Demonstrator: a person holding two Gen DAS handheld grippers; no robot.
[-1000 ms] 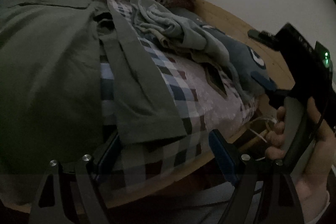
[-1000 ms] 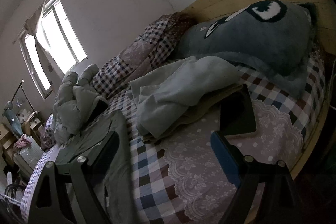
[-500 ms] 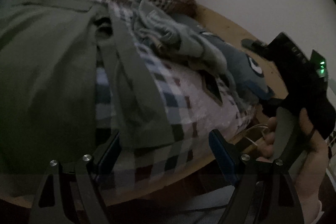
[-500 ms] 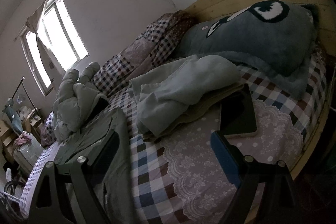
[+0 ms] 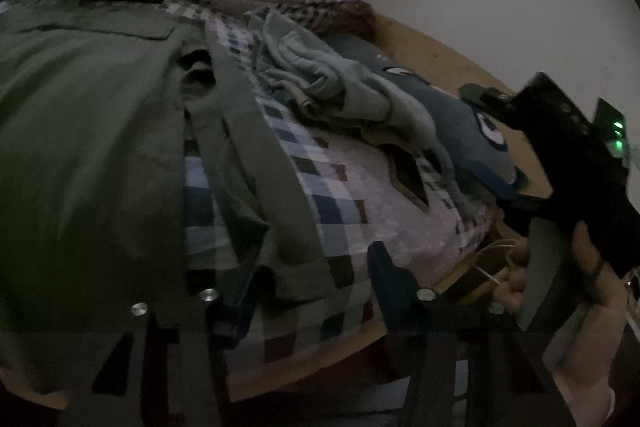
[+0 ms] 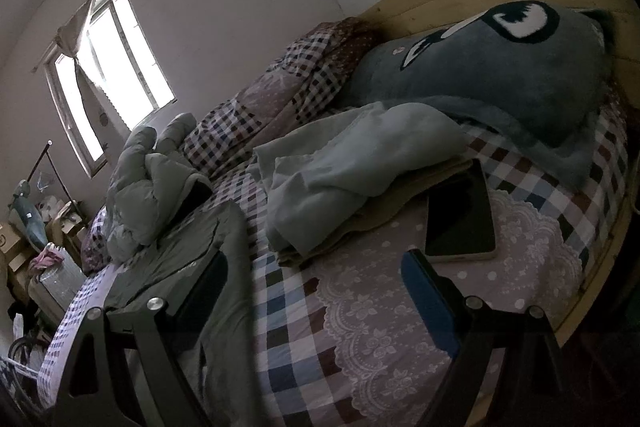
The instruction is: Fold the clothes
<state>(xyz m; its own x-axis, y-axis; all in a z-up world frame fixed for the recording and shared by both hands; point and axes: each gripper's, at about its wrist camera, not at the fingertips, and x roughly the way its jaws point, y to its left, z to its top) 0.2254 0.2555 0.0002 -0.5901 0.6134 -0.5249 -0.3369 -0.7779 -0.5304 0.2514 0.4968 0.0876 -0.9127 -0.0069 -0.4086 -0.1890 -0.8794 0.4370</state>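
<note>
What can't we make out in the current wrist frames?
- Green shirt, left wrist view: its left part and lower hem run off the frame edge, so its full outline is unknown.
- Sleeve cuff: lies between the closing left gripper jaws; dim light hides whether the pads touch it.
- Tablet, right wrist view: dark screen, nothing readable.
- Beige garment: mostly buried under the pale blue garment.

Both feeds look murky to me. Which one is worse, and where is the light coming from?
Left wrist view: darker, slightly smeared, the green shirt almost shadow. Right wrist view: sharper; the window is blown out and the only visible light source, the tablet clear. Both bend strongly at the edges.
</note>
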